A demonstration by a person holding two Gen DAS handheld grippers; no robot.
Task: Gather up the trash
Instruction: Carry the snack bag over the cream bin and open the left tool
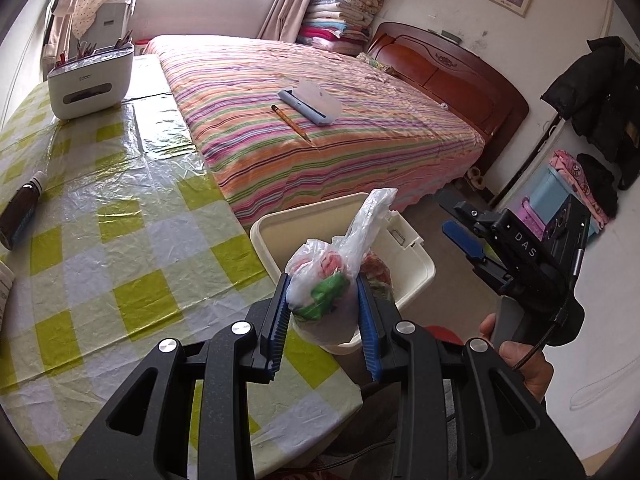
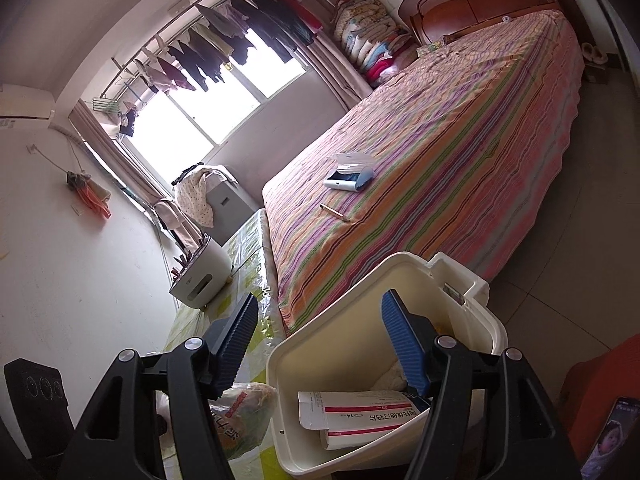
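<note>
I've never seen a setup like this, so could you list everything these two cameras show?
Plastic bag of trash: one, clear with red and green inside, held in the left claw.
Bin: one, cream, at the table's edge.
Cardboard box: one, white and red, inside the bin.
Table: one, green-checked cloth.
Bottle: one, dark, on the table.
Utensil holder: one, white, table's far end.
Bed: one, striped cover.
Pencil: one, on the bed.
Left claw: black and blue, gripping the bag.
Right claw: black and blue, open over the bin.
</note>
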